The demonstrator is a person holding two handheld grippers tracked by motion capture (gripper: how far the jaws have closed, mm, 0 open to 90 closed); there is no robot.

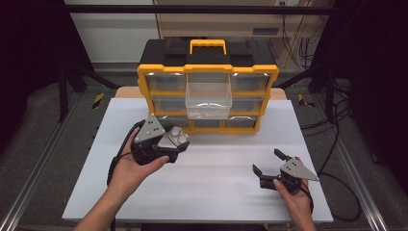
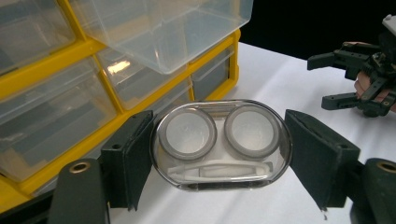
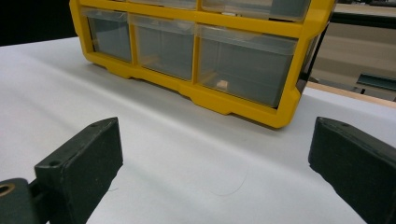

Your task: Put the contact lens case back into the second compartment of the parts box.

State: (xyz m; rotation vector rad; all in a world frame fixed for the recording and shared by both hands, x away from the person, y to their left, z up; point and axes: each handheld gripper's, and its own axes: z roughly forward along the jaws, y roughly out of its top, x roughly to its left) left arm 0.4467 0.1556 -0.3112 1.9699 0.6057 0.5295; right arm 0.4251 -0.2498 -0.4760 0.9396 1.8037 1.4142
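Left gripper view: left gripper (image 2: 219,154) clamps clear lens case (image 2: 220,142) (lifted off table).

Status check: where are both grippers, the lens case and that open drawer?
Left hand-held gripper shut on contact lens case, off the table. Right hand-held gripper open, empty. Pulled-out clear drawer of yellow organizer looks empty; path appears unobstructed.
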